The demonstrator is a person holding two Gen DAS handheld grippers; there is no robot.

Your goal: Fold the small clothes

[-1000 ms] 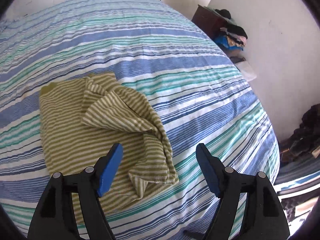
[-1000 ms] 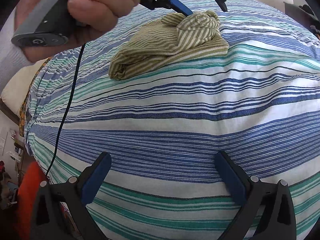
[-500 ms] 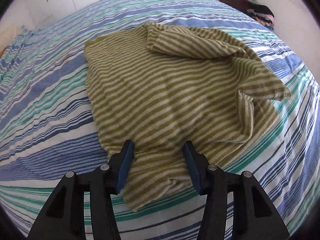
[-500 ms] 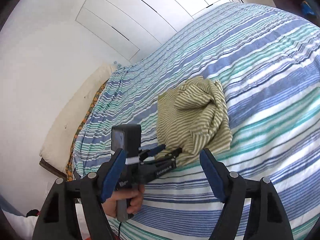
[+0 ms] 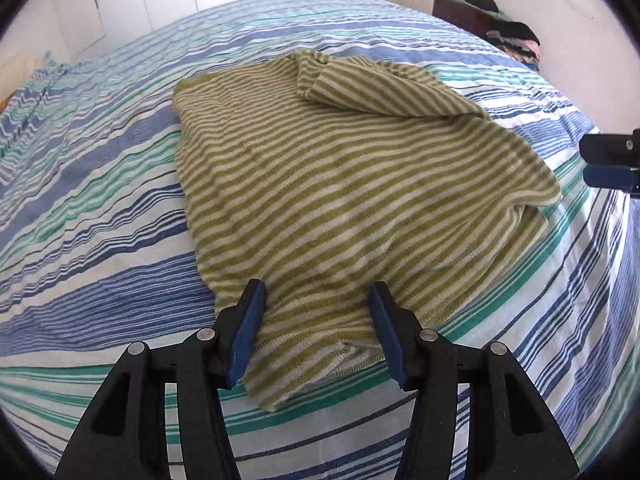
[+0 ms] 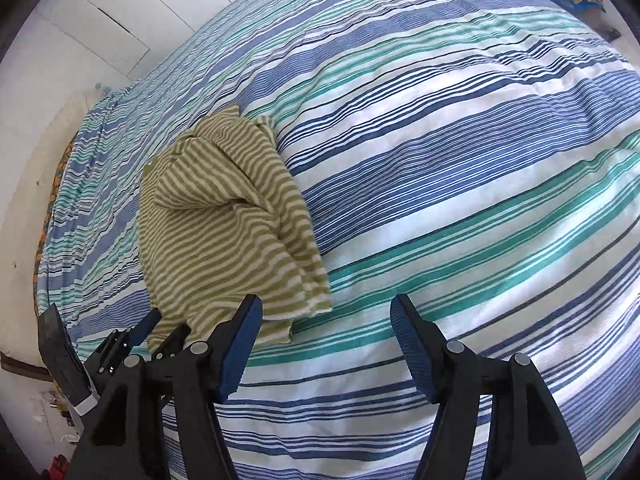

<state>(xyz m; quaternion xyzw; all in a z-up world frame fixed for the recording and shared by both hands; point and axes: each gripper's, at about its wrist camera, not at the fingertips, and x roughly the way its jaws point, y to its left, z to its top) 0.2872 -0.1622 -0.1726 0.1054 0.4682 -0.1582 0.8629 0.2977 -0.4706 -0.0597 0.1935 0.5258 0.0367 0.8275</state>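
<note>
The green-and-cream striped top (image 5: 340, 184) lies rumpled on the striped bedspread (image 5: 100, 208), one part flopped over at 12 o'clock, so it needs spreading before any fold. The left gripper (image 5: 316, 316) straddles the near hem corner at 6 o'clock, probably to pinch it; its jaws are half apart and opening slightly, pads not pressing the cloth. The right gripper (image 6: 326, 344) is closing over bare bedspread, the top's corner just beside its left finger.
</note>
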